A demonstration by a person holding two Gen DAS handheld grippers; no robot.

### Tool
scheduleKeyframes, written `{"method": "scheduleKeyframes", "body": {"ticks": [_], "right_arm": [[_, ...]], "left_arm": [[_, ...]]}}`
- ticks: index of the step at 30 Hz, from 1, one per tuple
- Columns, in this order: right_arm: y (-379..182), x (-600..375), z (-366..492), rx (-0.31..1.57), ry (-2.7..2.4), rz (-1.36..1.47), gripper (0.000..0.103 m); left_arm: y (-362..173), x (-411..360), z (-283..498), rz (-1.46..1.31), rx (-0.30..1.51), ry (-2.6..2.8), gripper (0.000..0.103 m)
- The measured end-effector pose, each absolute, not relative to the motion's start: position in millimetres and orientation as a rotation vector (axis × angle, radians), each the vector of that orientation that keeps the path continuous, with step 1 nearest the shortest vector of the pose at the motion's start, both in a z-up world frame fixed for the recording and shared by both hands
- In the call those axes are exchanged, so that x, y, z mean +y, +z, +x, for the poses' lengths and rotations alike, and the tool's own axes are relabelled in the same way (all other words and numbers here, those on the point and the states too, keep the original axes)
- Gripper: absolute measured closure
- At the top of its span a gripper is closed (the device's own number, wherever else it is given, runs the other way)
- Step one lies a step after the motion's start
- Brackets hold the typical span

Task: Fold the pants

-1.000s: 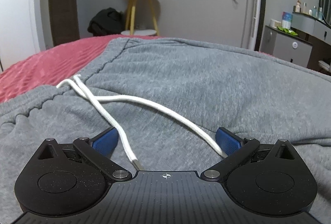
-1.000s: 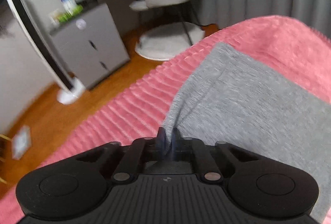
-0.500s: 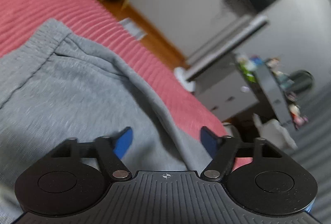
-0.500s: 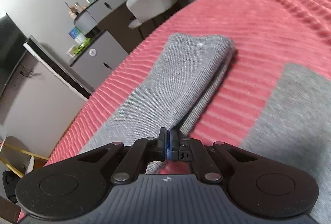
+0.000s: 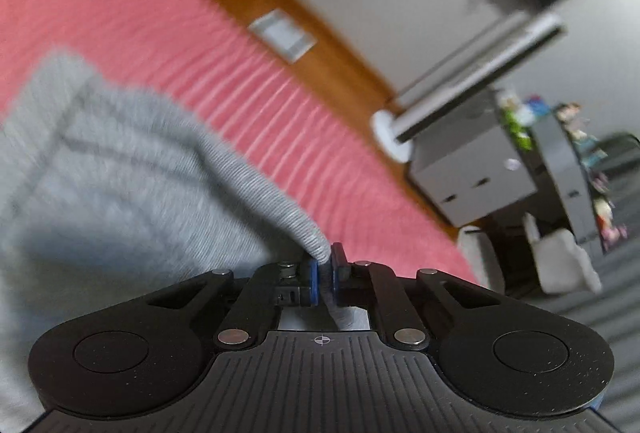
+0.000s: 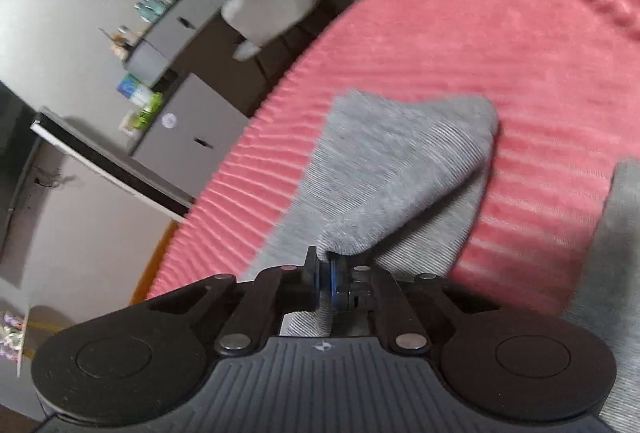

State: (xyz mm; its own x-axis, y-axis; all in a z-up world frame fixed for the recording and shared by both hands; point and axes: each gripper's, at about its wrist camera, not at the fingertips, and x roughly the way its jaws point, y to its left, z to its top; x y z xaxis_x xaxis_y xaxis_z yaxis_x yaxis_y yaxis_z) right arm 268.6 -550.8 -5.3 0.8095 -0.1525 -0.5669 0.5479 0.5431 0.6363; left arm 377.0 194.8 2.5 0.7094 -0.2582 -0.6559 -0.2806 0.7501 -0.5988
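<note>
left wrist view: the left tool point(image 5: 325, 269) is clamped on a raised ridge of the gray pants point(image 5: 120, 185). the blue pads are pressed together with the cloth pinched between them, and a bit of cloth pokes out under the jaws. from the tool, the pants spread out toward 9 and 10 o'clock, lying on the pink bed point(image 5: 248, 101). a seam on the pants shows at about 10 o'clock, but it is blurry. the wood floor point(image 5: 320, 25) and a gray cabinet point(image 5: 472, 173) sit past the bed at 1 and 2 o'clock.

right wrist view: the right tool point(image 6: 324, 279) is also clamped on the gray pants point(image 6: 400, 169), on a lifted edge of the cloth. the pinched part rises up from the jaws toward 1 o'clock and makes a pointy flap, with more gray cloth lying under it. another gray part point(image 6: 624, 241) lies at 3 o'clock, with a strip of pink bed point(image 6: 480, 41) between the two. i think it is the other leg or another end of the pants, but i cannot tell for sure.

how far along: i think the fold is only starting. both tools have hold of the cloth, but the pants look spread out and not stacked neatly. the held cloth needs to be carried over, laid flat and let go.
</note>
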Motion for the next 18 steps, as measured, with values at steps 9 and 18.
{"method": "scheduleKeyframes", "body": {"ticks": [9,18], "right_arm": [[81.2,-553.6,117.9,0.326,-0.36,0.846,0.099],[5.8,-551.0,-19.6,0.566,-0.492,0.815,0.099]], "left_arm": [[89.3,218.8,189.3,-0.708,0.737,-0.172,0.095],[-34.1,232.8,66.3,-0.812,0.949,-0.002,0.088]]}}
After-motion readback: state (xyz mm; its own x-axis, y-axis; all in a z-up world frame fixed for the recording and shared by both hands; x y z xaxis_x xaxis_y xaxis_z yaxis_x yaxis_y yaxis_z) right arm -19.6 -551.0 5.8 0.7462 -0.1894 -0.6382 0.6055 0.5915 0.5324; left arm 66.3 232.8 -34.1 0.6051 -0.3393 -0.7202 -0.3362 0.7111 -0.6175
